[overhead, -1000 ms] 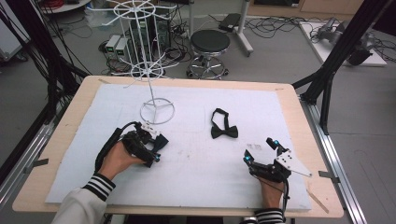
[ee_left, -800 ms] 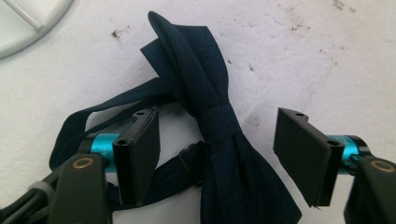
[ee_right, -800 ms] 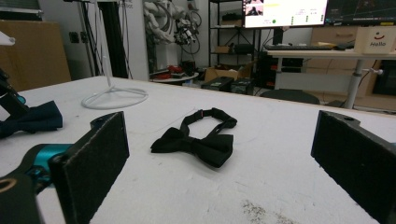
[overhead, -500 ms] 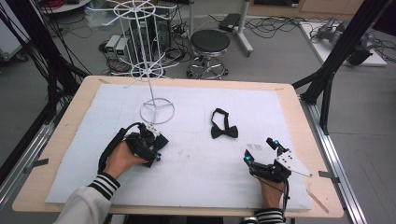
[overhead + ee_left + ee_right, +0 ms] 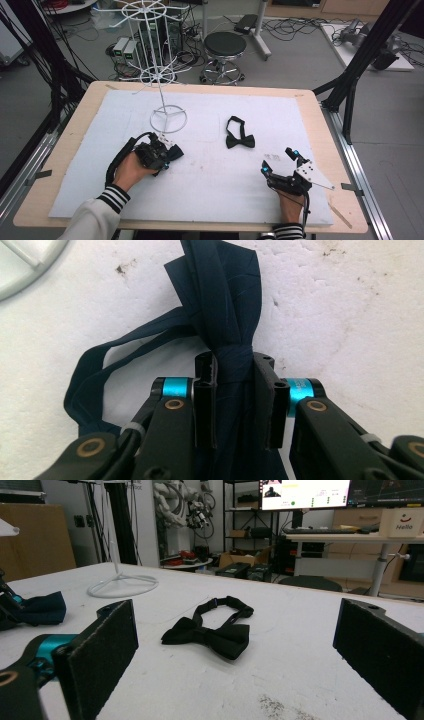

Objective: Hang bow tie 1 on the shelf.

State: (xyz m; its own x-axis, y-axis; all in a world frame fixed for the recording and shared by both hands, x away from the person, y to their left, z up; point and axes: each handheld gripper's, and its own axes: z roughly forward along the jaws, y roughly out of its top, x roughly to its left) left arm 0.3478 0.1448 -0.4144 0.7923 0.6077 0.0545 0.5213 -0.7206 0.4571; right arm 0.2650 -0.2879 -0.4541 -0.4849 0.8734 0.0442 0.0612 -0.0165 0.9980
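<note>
High view: the table [image 5: 60,150] is covered by a white mat [image 5: 280,115], and a white wire rack [image 5: 159,75] is seen standing toward its far left part. A black bow tie [image 5: 240,140] is laid flat near the middle of the table, well apart from both grippers. By the near left edge, a navy bow tie [image 5: 225,315] is clamped at its knot by the left gripper [image 5: 167,152], whose jaws have just been closing on it. Near the near right corner, the right gripper [image 5: 280,162] is held with its jaws wide apart, nothing between them.
</note>
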